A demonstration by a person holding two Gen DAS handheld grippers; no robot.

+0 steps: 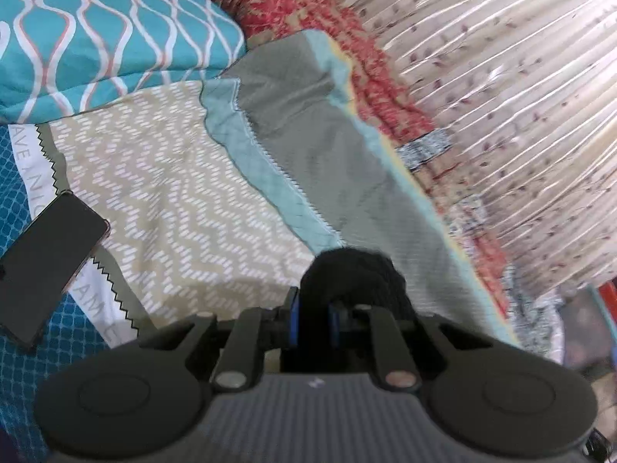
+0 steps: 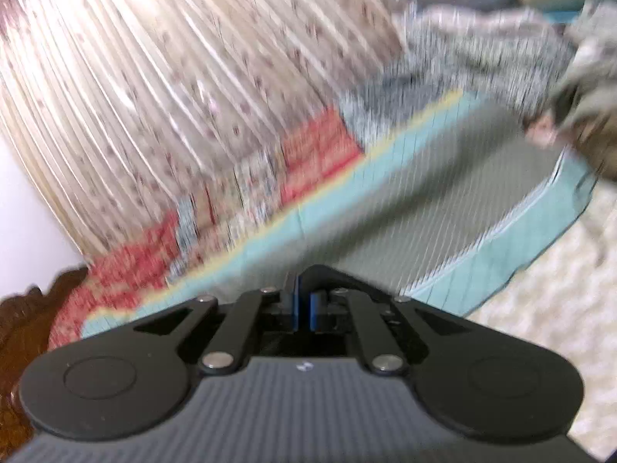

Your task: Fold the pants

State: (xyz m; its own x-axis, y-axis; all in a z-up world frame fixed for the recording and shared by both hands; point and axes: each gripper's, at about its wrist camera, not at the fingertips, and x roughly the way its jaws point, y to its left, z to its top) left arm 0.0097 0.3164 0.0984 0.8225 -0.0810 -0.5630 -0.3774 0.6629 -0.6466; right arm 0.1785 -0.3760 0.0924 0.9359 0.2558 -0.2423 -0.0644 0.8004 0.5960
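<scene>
In the left wrist view my left gripper [image 1: 314, 308] is shut on a bunch of black pants fabric [image 1: 347, 274], which bulges up between its blue-padded fingers [image 1: 294, 316] above the patterned bed cover [image 1: 185, 177]. In the right wrist view my right gripper [image 2: 304, 305] has its blue pads close together with a dark fold of black pants fabric [image 2: 327, 276] pinched at the tips. That view is motion-blurred. The rest of the pants is hidden below both grippers.
A black phone [image 1: 50, 262] lies on the bed at the left. A teal wavy-patterned pillow [image 1: 108, 34] and a red floral pillow [image 1: 277, 4] sit at the far end. A pleated curtain [image 1: 501, 108] [image 2: 154, 96] hangs beside the bed. A carved wooden bedpost [image 2: 23, 332] stands at the left.
</scene>
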